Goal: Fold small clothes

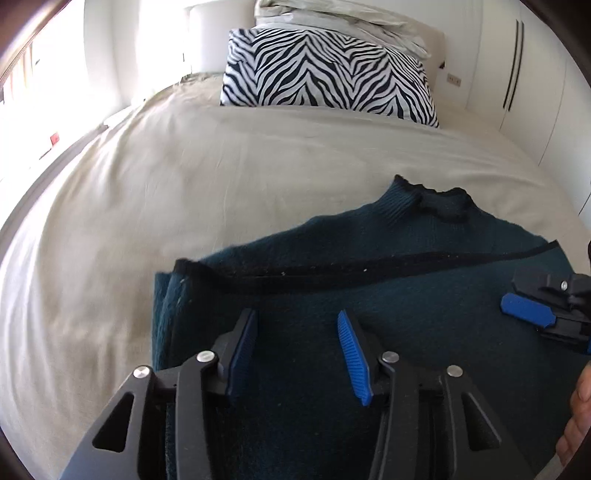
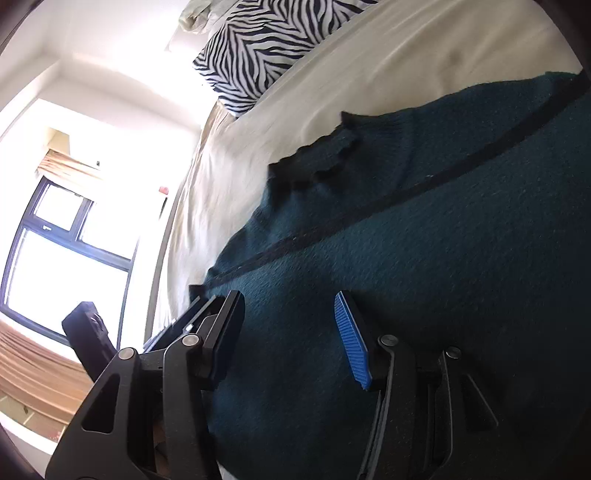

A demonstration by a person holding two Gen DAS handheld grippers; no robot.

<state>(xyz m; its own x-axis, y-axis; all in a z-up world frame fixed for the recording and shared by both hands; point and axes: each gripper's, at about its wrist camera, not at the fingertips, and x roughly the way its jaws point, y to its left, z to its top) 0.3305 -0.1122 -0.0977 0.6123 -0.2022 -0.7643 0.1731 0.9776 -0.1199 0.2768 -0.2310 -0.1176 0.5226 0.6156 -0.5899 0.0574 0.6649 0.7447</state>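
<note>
Hand-held gripper (image 1: pixel 297 339) above teal sweater (image 1: pixel 369 258)

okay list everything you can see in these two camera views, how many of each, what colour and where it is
sweater: one, dark teal with black trim, folded on the bed, under both grippers
bed sheet: one, cream, covering the bed
zebra pillow: one, black and white, at the head of the bed
bedding pile: one, pale, behind the zebra pillow
window: one, dark frame, beside the bed
left gripper: one, black with blue pads, open above the sweater
right gripper: one, black with blue pads, open above the sweater
</note>
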